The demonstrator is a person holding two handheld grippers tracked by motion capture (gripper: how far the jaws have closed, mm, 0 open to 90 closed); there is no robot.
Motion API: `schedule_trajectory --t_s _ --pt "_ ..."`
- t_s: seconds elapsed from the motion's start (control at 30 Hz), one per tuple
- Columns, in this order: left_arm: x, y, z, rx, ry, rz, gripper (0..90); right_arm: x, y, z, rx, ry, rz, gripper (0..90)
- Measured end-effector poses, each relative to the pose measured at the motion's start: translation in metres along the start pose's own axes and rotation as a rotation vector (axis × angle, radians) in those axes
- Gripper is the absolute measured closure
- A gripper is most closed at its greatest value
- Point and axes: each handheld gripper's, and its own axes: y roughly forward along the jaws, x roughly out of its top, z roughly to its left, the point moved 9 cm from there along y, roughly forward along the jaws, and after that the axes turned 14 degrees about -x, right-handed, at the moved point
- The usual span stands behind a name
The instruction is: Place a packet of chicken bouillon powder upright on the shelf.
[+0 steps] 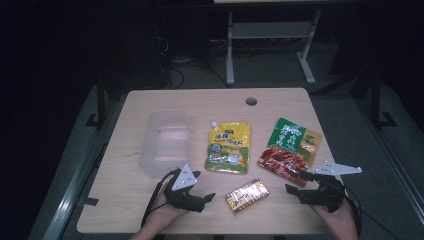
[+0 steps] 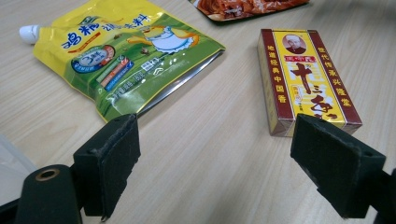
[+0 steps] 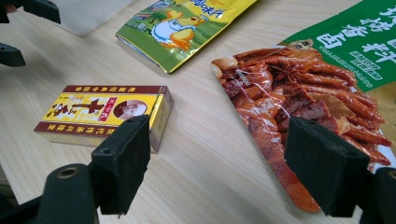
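Two open tools [image 1: 210, 198] [image 1: 291, 190] flanking spice box [image 1: 247, 195]

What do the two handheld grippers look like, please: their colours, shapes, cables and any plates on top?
Both grippers are black. The left gripper and the right gripper each carry a grey three-cornered plate on top, and a dark cable trails from each toward the person. Seen up close, the fingers are blocky black pads with a rough, foam-like surface. A round brass-coloured eyelet sits near the base of one finger on each. No sleeves are visible.
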Motion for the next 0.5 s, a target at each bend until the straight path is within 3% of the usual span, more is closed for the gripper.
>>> schedule_trajectory --t_s 0.5 --pt "-0.001 -0.002 -0.0013 0.007 0.014 0.001 15.2 0.0049 -0.0028 0.0047 -0.001 -0.009 -0.015 21.1"
